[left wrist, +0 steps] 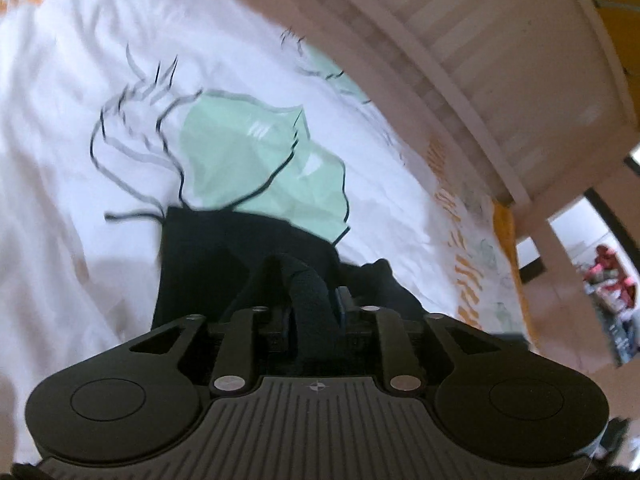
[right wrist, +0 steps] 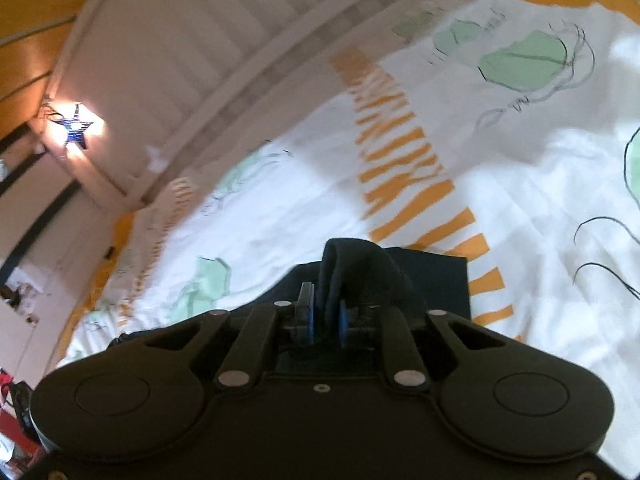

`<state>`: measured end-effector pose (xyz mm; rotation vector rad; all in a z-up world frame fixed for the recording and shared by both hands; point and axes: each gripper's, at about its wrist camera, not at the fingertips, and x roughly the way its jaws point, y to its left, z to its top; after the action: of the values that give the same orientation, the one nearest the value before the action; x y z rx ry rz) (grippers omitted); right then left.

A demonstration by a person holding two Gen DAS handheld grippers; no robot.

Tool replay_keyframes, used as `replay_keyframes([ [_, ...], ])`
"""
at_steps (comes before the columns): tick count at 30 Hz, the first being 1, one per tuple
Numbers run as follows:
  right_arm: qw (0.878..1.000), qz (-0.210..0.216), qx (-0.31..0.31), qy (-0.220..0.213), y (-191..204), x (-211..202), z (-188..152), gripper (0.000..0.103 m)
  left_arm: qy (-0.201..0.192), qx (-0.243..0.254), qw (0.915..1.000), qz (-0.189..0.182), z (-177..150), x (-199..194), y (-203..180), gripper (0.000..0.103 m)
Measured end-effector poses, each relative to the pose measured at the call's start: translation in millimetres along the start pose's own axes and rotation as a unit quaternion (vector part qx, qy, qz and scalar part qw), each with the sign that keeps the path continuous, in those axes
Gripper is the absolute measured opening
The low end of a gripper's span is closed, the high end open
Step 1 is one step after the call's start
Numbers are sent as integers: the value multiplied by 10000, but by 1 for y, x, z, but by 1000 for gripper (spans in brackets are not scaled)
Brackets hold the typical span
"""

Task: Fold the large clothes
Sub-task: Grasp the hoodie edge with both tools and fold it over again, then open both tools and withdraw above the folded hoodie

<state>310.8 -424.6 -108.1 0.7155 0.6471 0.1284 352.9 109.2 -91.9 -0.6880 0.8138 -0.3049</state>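
A dark black garment (left wrist: pixel 208 256) hangs from my left gripper (left wrist: pixel 312 300), which is shut on a bunched fold of it above the bed. The cloth drapes down in front of the fingers and hides their tips. In the right wrist view my right gripper (right wrist: pixel 326 320) is shut on another thick fold of the same dark garment (right wrist: pixel 432 280), its blue pads (right wrist: pixel 310 320) pressing the cloth. Both grippers hold the garment lifted over the white bedsheet (left wrist: pixel 60 120).
The bedsheet (right wrist: pixel 520 184) is white with green leaf prints and orange stripes. A white slatted headboard (left wrist: pixel 500 60) runs along the bed's far side and also shows in the right wrist view (right wrist: pixel 180 40). A lit star lamp (right wrist: pixel 76 128) glows on the wall.
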Motion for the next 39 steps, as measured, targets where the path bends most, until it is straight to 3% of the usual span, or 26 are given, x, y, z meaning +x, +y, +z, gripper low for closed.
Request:
replay_keyframes([
  [1, 10000, -15, 24, -39, -2, 1, 0, 35, 20, -156, 9998, -110, 1, 0, 6, 30],
  [3, 9996, -25, 21, -275, -6, -2, 0, 64, -74, -359, 9988, -319, 1, -4, 13, 41],
  [4, 9991, -3, 24, -428, -8, -5, 2, 88, -177, -367, 9986, -326, 2, -9, 14, 53],
  [5, 9984, 38, 45, -566, -10, -9, 3, 95, -375, -284, 9986, -247, 2, -16, 12, 62],
  [6, 9979, 60, 64, -649, -10, -13, 5, 95, -584, -159, 9980, -174, 2, -22, 9, 76],
  [7, 9975, 70, 54, -699, -10, -18, 5, 95, -813, -9, 9966, -121, 3, -29, 5, 82],
  [10, 9965, 31, -272, -788, 4, -29, 4, 95, -1215, 404, 9918, 54, 6, -47, -12, 94],
  [13, 9921, -61, -962, -805, 31, -35, -4, 95, -1298, 993, 9860, 319, 1, -56, -39, 103],
  [18, 9762, -106, -2060, -672, 81, -32, -35, 95, -1017, 2226, 9679, 579, -34, -47, -86, 103],
  [22, 9583, -155, -2820, -425, 117, -19, -66, 95, -663, 2905, 9522, 670, -65, -26, -109, 103],
  [25, 9450, -147, -3258, -258, 132, -6, -83, 95, -402, 2950, 9527, 609, -78, -6, -107, 103],
  [28, 9376, -239, -3469, -67, 134, 12, -92, 95, -288, 2783, 9560, 884, -78, 12, -92, 103],
  [31, 9334, -649, -3528, 70, 122, 33, -93, 95, -191, 2674, 9564, 1162, -74, 28, -73, 103],
  [33, 9301, -1072, -3512, 98, 108, 49, -89, 95, -210, 2826, 9489, 1388, -73, 35, -64, 103],
  [35, 9397, -1119, -3230, 110, 89, 58, -82, 101, -208, 2977, 9447, 1359, -75, 37, -58, 103],
  [37, 9500, -1058, -2936, 100, 76, 63, -79, 101, -208, 2903, 9473, 1342, -75, 40, -55, 103],
  [39, 9428, -1160, -3126, -13, 78, 65, -86, 101, -202, 2918, 9459, 1402, -76, 43, -56, 103],
])
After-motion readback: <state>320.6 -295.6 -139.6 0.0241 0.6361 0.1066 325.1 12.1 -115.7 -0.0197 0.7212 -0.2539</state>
